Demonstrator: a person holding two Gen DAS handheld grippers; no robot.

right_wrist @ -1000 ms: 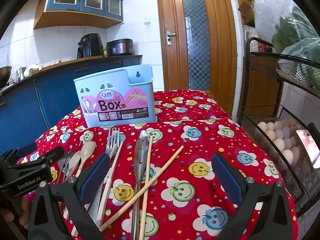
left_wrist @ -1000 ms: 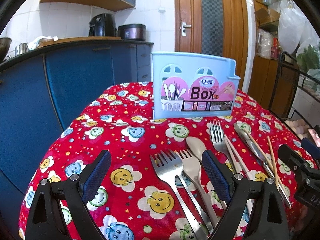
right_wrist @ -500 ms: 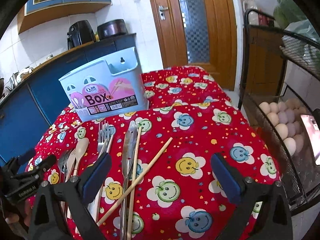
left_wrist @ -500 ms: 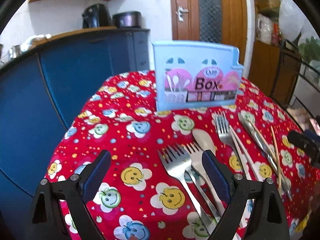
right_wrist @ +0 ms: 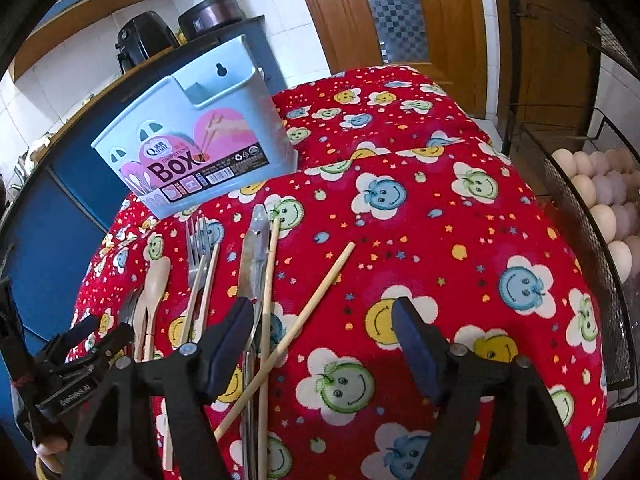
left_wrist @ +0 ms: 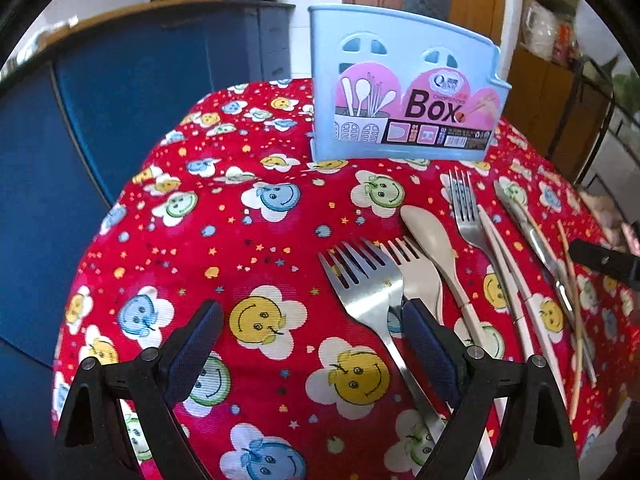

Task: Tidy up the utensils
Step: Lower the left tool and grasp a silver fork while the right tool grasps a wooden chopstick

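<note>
Left gripper (left_wrist: 312,344) jaws apart, low in frame over the large steel fork (left_wrist: 362,284). Right gripper (right_wrist: 322,340) jaws apart above crossed chopsticks (right_wrist: 304,316). Blue utensil box (left_wrist: 400,96) upright, upper centre.

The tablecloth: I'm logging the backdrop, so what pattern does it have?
The tablecloth is red with smiley-face flowers in yellow, blue and green; the left wrist view shows it best.
</note>
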